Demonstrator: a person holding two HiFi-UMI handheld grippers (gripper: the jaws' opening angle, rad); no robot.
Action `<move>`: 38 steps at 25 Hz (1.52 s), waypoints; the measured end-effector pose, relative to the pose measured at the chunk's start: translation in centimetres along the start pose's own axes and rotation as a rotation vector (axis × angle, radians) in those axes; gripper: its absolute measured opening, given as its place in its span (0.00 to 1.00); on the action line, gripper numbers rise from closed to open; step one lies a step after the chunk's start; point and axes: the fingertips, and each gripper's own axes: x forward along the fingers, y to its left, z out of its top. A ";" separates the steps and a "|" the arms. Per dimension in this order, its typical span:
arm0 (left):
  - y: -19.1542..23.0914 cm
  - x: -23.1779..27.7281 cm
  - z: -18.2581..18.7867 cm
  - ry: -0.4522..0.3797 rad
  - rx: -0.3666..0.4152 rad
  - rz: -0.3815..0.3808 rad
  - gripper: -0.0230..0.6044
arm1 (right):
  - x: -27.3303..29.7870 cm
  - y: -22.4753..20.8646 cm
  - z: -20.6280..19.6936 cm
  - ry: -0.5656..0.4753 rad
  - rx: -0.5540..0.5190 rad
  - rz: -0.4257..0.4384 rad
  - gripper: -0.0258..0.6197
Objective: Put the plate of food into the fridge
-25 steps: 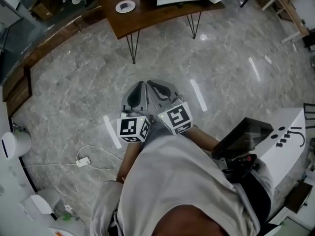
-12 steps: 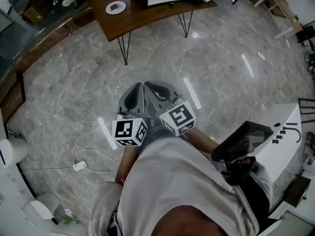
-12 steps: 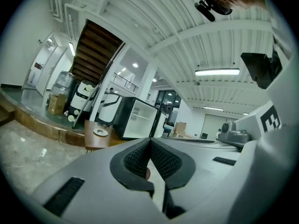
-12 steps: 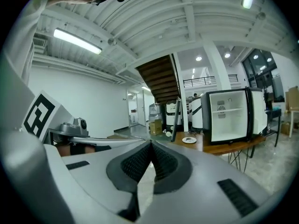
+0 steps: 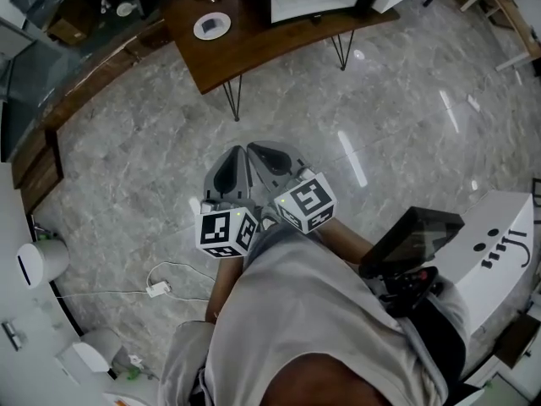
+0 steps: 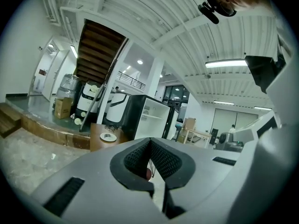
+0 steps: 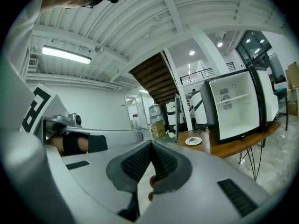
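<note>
The L tongs (image 5: 237,154) and the R tongs (image 5: 262,150) are held side by side over the grey stone floor (image 5: 127,142), close in front of the person's body, well apart from the tabletop (image 5: 254,45). In the left gripper view the L tongs (image 6: 150,142) are seen closed, the ribbed pads meeting at the tip w/ nothing gripped btw. them. The same is seen for the R tongs (image 7: 150,146) in the right gripper view: pads together, no object held.

The plate (image 5: 212,25) is found on the wooden tabletop, near its left end in the head view (what lies on it is too small to be told). It is also seen far ahead in both gripper views (image 6: 108,136) (image 7: 193,141). The fridge (image 7: 236,108) is placed on the same tabletop, just beside the plate; its white inside w/ one shelf is shown, so the front is open.

A white cable w/ a plug (image 5: 158,289) is seen on the floor at the person's left.
</note>
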 end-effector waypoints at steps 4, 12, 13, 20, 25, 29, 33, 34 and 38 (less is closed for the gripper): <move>1.0 8.6 2.1 0.005 0.014 -0.038 0.06 | 4.3 -7.4 2.9 -0.020 -0.008 -0.021 0.06; 2.2 21.2 4.7 -0.003 0.028 -0.061 0.06 | 10.9 -18.7 7.3 -0.012 -0.040 -0.039 0.07; 2.5 22.4 4.6 0.010 0.016 -0.069 0.06 | 11.6 -19.7 7.2 0.002 -0.030 -0.040 0.07; 6.7 28.7 6.2 0.055 -0.026 -0.081 0.06 | 17.7 -23.9 8.1 0.067 0.020 -0.029 0.07; 12.1 33.9 7.4 0.070 -0.035 -0.116 0.06 | 24.7 -26.8 8.7 0.095 0.011 -0.055 0.07; 17.6 38.7 9.6 0.095 -0.026 -0.166 0.06 | 31.8 -29.2 10.0 0.109 0.007 -0.090 0.07; 23.2 44.2 13.0 0.110 -0.002 -0.240 0.06 | 39.5 -32.1 12.4 0.098 0.016 -0.137 0.07; 24.7 45.6 14.1 0.112 0.009 -0.258 0.06 | 41.5 -32.7 13.1 0.095 0.022 -0.148 0.07; 31.0 49.8 16.7 0.128 0.062 -0.320 0.06 | 49.2 -34.1 13.8 0.118 0.062 -0.184 0.07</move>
